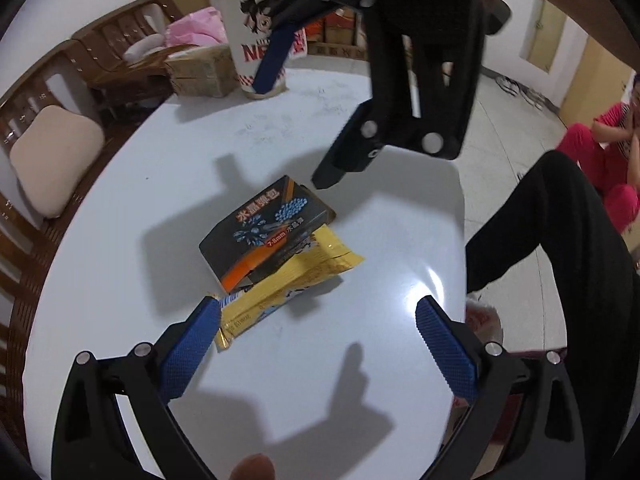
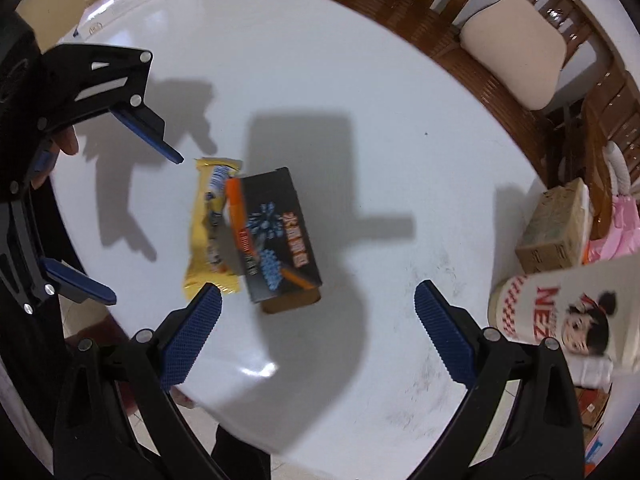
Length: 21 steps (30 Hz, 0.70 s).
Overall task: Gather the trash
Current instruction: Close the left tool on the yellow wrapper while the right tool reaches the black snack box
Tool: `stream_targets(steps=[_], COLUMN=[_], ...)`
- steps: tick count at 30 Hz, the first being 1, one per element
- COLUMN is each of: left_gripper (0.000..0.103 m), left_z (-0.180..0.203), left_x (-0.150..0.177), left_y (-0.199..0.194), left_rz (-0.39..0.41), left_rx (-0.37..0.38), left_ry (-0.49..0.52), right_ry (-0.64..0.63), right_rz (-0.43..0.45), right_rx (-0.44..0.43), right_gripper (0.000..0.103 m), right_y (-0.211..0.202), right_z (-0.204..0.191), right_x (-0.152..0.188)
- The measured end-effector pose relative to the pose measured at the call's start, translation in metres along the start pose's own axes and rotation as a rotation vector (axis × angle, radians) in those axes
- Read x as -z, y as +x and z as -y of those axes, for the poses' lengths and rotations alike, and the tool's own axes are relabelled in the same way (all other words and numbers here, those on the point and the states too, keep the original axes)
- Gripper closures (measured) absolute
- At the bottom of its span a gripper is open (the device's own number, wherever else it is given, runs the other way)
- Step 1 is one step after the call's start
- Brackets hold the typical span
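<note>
Two pieces of trash were found on the white round table [image 1: 160, 152], well in from its edges: a black box [image 1: 264, 228] with blue and orange print, and a yellow wrapper [image 1: 280, 288] lying against it, partly tucked under the box's orange end. Both lay flat and neither was held.

The left gripper [image 1: 318, 316] was found released, its blue padded fingers [image 1: 188, 352] spread wide above the table. One pad was seen over the near end of the wrapper; contact could not be confirmed. The right gripper [image 2: 318, 300] was likewise released, jaws wide, hovering over the open end of the box with nothing between its pads. Each gripper was also visible in the other's view, approaching the pile from the opposite side.

A white cup [image 1: 256, 28] with a cartoon figure was noted at the far edge of the table. No bin was identified with certainty.

The step in hand was judged to be the first pick-up. It is advised that the two items be taken separately, since they overlap. The box should be gripped across its narrow sides, with the jaws lowered squarely before closing, so that it is not pushed along the smooth table. The wrapper is thin and flat; it should be taken at its crimped end, where a pad can get beneath it. The grippers should be kept apart to avoid collision.
</note>
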State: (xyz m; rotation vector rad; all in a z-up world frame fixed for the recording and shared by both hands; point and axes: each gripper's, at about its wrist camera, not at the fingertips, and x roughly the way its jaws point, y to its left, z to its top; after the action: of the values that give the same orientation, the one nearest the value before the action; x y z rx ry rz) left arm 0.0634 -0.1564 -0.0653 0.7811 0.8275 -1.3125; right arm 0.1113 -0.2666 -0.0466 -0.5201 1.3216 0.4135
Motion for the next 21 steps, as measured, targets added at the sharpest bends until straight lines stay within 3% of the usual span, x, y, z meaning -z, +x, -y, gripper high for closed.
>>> stream_targets(steps=[6,9,10,21], left_gripper=[0.013,0.032,0.034,0.035], left_z=[-0.01,-0.015,-0.017,-0.022], left_x=[0.0,0.001,0.001,0.006], left_y=[0.017,0.027,0.028,0.028], left_rz=[-0.022,-0.035,-0.033,-0.045], left_rx=[0.016,0.022,0.019,0.059], left_ry=[0.034,0.046,0.049,0.049], right_ry=[-0.027,-0.032,-0.034,-0.023], right_rz=[0.011,0.013,0.013,0.033], right_rx=[-0.026,-0.025,-0.023,-0.056], right_gripper=[0.008,0.008,0.009,0.012], right_y=[0.022,0.031,0.033,0.036], right_z=[-0.002,-0.002,-0.002,0.003], right_x=[-0.009,-0.011,-0.012,-0.019])
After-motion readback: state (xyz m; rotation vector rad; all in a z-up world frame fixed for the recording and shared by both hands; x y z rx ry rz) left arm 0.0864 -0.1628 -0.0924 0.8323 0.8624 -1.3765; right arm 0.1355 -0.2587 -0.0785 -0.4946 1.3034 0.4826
